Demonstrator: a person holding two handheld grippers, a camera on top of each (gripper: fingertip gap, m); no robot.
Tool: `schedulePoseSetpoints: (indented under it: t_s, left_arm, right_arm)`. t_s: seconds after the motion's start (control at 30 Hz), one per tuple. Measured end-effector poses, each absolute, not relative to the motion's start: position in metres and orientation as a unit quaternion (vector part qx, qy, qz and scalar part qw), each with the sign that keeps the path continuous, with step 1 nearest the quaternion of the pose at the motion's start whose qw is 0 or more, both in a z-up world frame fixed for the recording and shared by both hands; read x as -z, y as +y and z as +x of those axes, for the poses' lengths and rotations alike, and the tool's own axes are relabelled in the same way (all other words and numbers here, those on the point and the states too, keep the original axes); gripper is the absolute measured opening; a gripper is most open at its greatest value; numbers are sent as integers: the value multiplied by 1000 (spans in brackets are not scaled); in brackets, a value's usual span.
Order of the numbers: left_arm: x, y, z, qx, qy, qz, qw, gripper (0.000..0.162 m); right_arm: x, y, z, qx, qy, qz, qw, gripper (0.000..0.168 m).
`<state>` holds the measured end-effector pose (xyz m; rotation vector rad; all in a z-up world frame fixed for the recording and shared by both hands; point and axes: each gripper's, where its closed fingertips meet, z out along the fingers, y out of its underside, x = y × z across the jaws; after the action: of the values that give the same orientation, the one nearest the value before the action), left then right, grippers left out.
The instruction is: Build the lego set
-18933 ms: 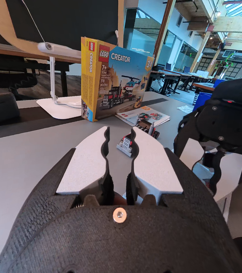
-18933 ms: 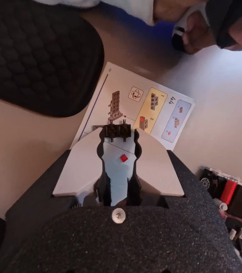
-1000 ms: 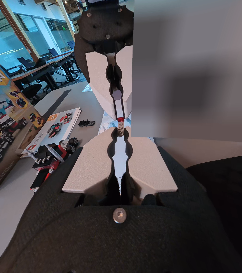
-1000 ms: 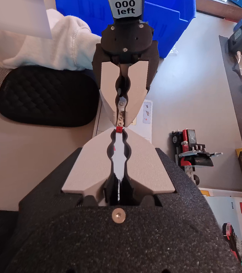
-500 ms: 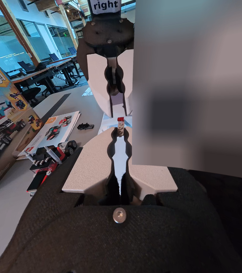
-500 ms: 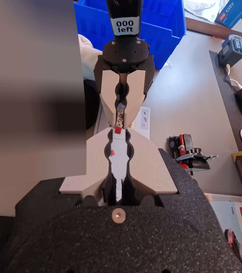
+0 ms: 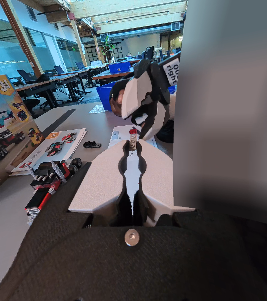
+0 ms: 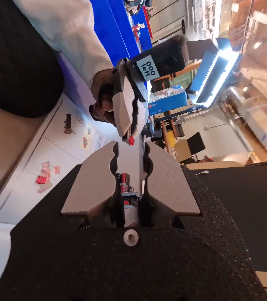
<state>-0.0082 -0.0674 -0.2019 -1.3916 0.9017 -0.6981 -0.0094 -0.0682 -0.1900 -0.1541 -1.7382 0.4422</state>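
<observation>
My left gripper [image 7: 132, 144] is shut on a small grey studded plate [image 7: 133, 141] with a red piece [image 7: 133, 131] on its far end, held above the open instruction page [image 7: 121, 135]. My right gripper [image 8: 130, 144] is open and empty, rolled on its side, its tips just short of the red piece [image 8: 131, 140]. In the left wrist view the right gripper [image 7: 132, 127] stands open close behind the red piece. The left gripper [image 8: 128, 135] shows in the right wrist view, pointing down at me.
A partly built red and black truck [image 7: 54, 175] stands at the left beside a closed booklet [image 7: 56, 146], a small black piece [image 7: 91, 144] and the set's box [image 7: 2, 130]. A blue bin [image 7: 106, 94] is behind. A black quilted pad [image 8: 15, 65] lies near the page.
My right gripper let go of the red piece, opened, drew back and rolled onto its side. The red piece stays on the grey plate in my left gripper.
</observation>
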Motion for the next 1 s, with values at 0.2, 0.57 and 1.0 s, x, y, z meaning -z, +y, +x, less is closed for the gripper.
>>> schedulePoseSetpoints:
  t_s: [0.2, 0.57, 1.0]
  left_arm:
    - [200, -69, -7, 309, 394, -603, 621, 9]
    - [198, -69, -7, 373, 358, -623, 587, 8]
    - [205, -50, -10, 345, 293, -699, 554, 8]
  right_arm:
    - [192, -73, -17, -145, -763, -23, 630, 19]
    - [191, -70, -17, -117, -773, -34, 622, 7]
    - [197, -50, -20, -118, -770, -80, 622, 7]
